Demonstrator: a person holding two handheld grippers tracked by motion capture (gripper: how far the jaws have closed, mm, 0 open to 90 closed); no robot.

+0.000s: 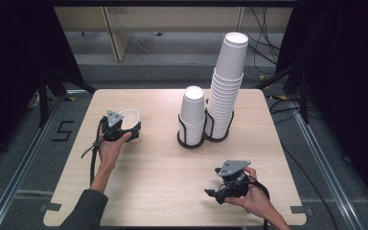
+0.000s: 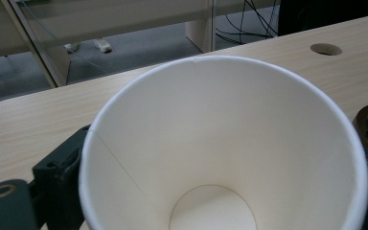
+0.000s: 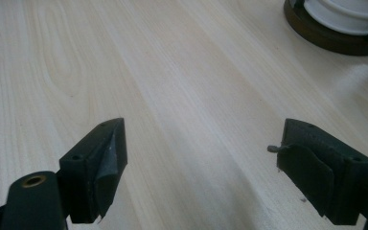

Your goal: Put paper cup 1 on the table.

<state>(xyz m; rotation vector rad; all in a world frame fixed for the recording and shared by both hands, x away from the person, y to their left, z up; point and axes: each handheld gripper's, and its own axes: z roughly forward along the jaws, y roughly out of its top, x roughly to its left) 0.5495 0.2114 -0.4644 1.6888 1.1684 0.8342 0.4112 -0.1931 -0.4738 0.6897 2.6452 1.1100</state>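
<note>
White paper cup: sits clamped between the jaws of the left gripper, near the left edge of the table, about midway along it.
Cup's axis: seems close to upright, mouth up and base down; the left gripper view looks down into the open mouth to the round base.
Left gripper: jaws closed on the cup's wall, one on each side.
Direction to the stacks: the short stack in its dark holder lies to the cup's right, toward the table's far edge; the tall stack stands just beside it, farther right.
Nearer hand: the left one, already holding the cup.
Right gripper: jaws apart and empty, low over the near right part of the table, with the holder's base ahead of it.
Likely next move: carry the cup rightward to the short stack.
</note>
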